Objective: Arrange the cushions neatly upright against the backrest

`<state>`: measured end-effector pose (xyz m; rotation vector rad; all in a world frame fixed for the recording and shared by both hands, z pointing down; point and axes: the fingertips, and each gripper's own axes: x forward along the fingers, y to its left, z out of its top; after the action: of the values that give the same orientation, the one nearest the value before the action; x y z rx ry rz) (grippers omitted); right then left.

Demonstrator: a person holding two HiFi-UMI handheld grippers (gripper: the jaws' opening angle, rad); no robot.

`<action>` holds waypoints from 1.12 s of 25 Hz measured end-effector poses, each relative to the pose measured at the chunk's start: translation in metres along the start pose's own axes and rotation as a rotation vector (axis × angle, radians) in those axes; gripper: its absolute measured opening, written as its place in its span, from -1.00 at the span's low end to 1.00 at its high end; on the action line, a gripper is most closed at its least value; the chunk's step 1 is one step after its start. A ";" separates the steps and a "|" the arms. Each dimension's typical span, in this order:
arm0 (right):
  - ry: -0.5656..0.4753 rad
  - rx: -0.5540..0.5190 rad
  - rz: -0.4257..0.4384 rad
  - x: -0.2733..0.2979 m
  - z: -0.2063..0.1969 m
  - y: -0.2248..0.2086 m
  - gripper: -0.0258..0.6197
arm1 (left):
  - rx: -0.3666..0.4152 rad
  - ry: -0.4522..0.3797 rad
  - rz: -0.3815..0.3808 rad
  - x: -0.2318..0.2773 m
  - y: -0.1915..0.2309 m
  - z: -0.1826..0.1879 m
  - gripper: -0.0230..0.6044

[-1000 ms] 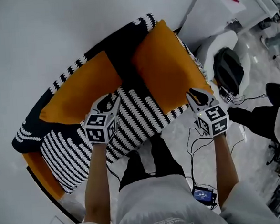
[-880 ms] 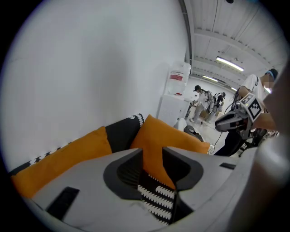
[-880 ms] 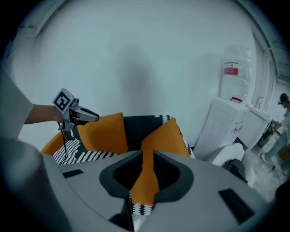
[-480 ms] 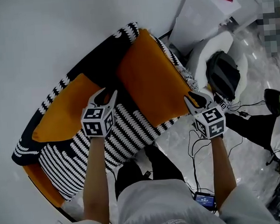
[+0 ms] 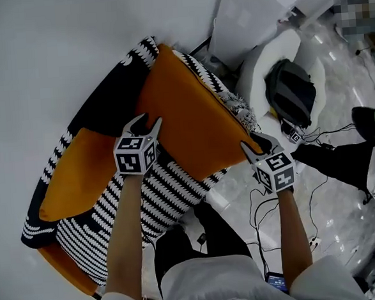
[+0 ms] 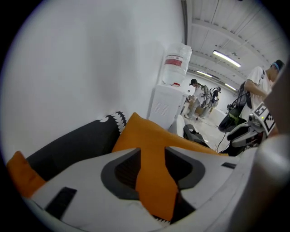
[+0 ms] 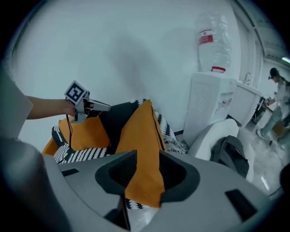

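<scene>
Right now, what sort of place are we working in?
Likely a lab or office workspace, not a home: a water dispenser stands beside the sofa, cables trail over the glossy floor, and people stand under ceiling strip lights.

A white water dispenser point(image 5: 248, 13) stands at one o'clock in the head view. At two o'clock a dark backpack point(image 5: 290, 94) rests in a white chair point(image 5: 276, 47). Black cables point(image 5: 315, 183) trail over the pale floor point(image 5: 347, 231) at four o'clock.
</scene>
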<state>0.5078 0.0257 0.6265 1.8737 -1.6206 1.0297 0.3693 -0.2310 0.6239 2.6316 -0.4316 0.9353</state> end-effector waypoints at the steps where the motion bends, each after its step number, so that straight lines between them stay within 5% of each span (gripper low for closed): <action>1: 0.008 0.017 -0.012 0.001 -0.007 -0.008 -0.50 | 0.014 -0.002 -0.005 0.013 0.000 0.006 -0.33; 8: 0.077 0.094 -0.066 0.010 -0.057 -0.052 -0.35 | -0.057 -0.043 0.046 0.093 0.024 0.050 -0.33; 15: 0.137 0.153 -0.037 0.031 -0.093 -0.060 -0.31 | -0.062 0.017 0.018 0.148 0.004 0.045 -0.30; 23: 0.154 0.213 -0.012 0.058 -0.105 -0.058 -0.32 | 0.041 0.093 0.041 0.181 -0.001 0.027 -0.27; 28: 0.154 0.195 -0.011 0.069 -0.103 -0.049 -0.53 | 0.055 0.082 0.052 0.186 0.001 0.022 -0.38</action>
<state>0.5327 0.0699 0.7502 1.8700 -1.4657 1.3339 0.5189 -0.2731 0.7289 2.6310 -0.4622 1.0818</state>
